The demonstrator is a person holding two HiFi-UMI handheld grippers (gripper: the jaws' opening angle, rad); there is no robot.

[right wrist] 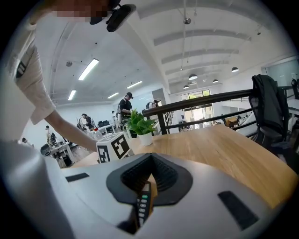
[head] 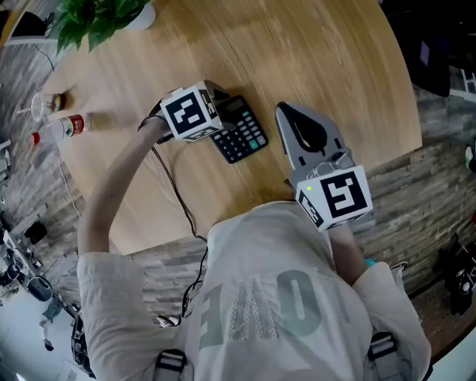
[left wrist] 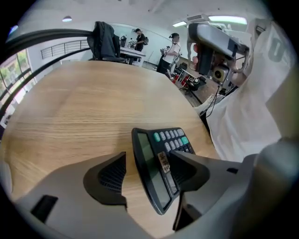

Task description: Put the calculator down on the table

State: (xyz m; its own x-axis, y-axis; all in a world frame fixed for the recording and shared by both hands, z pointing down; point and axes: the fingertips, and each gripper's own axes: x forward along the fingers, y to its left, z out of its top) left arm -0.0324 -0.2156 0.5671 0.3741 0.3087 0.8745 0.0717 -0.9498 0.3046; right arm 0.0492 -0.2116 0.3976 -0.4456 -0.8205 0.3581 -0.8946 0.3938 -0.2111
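Note:
A black calculator (head: 239, 132) with grey and green keys lies on the round wooden table (head: 312, 52). My left gripper (head: 212, 111) points steeply down over its display end. In the left gripper view this gripper (left wrist: 147, 158) stands open, with the calculator (left wrist: 174, 137) between the jaws; the left pad (left wrist: 112, 175) is clear of it, and the right pad (left wrist: 187, 168) sits at its key face. My right gripper (head: 288, 113) hovers just right of the calculator, shut and holding nothing. Through that gripper's (right wrist: 150, 157) slit a strip of the calculator (right wrist: 142, 205) shows.
A potted plant (head: 97, 18) stands at the table's far left. A small bottle (head: 63, 128) and a glass (head: 44, 104) sit near the left edge. A black cable (head: 175, 186) hangs from the left gripper. A chair (right wrist: 266, 102) stands beyond the table.

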